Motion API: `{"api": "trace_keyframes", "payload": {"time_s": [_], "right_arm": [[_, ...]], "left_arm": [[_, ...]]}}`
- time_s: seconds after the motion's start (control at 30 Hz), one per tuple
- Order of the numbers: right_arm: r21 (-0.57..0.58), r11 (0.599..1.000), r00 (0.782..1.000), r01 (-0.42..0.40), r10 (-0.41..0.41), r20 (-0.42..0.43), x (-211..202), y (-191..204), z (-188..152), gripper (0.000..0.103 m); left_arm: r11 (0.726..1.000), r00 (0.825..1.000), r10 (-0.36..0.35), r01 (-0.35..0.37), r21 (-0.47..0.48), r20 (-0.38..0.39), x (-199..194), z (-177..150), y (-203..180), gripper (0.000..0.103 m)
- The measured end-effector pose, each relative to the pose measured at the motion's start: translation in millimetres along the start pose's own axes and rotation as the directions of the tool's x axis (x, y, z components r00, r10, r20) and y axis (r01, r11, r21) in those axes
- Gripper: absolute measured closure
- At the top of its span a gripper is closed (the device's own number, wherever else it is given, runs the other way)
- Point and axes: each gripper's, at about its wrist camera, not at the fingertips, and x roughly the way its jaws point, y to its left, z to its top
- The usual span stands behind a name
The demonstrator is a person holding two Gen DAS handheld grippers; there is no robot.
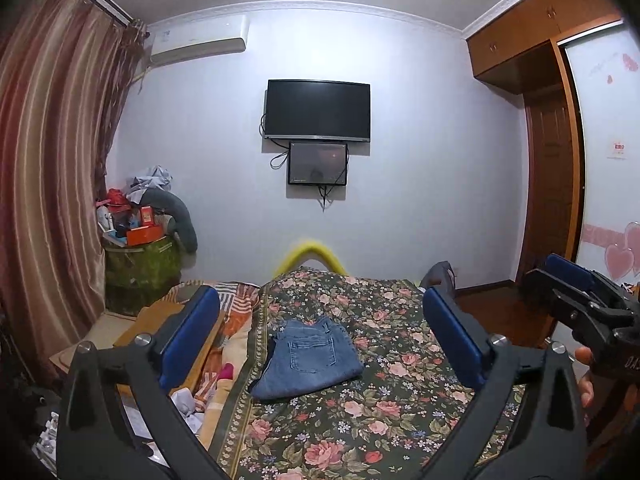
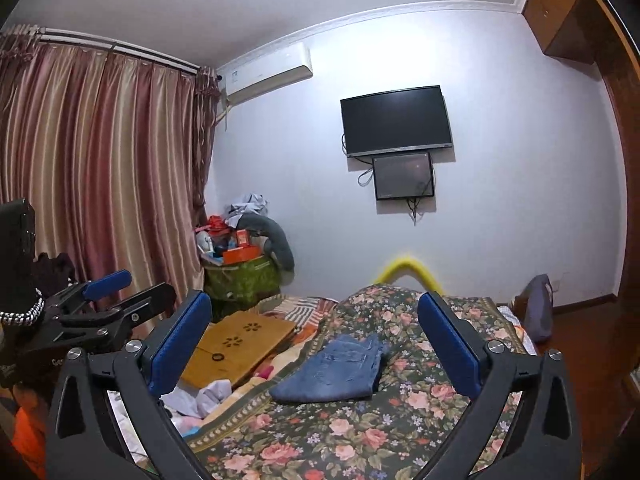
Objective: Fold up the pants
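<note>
Left wrist view has the left claw (image 1: 320, 334) spread wide and empty, and between its blue pads the pants (image 1: 308, 358) lie folded into a compact denim packet on the floral bedspread (image 1: 400, 360), ahead of and below it, untouched. Their long axis runs from the near-left corner up toward the far right, pocket side up. Right wrist view shows the right claw (image 2: 314, 336) equally spread and empty with the packet between its fingers too; I judge both claws about equally near, lifted well clear.
</note>
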Motion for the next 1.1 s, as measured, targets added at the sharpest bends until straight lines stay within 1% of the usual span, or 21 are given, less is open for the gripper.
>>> {"api": "trace_keyframes", "payload": {"time_s": [0.43,0.83,1.1], "right_arm": [[0.002,1.0,1.0,0.004,-0.004,-0.021,1,-1,0,0.0],[0.003,1.0,1.0,0.004,-0.004,-0.028,1,-3,0,0.0],[0.006,1.0,0.999,0.007,-0.007,-0.033,2,-1,-1,0.0]], "left_arm": [[1.0,1.0,-0.008,0.008,-0.017,-0.02,6,-4,1,0.0],[1.0,0.999,-0.001,0.0,-0.031,-0.035,11,-7,3,0.0],[1.0,0.999,0.001,-0.001,-0.02,-0.036,12,-8,0,0.0]]}}
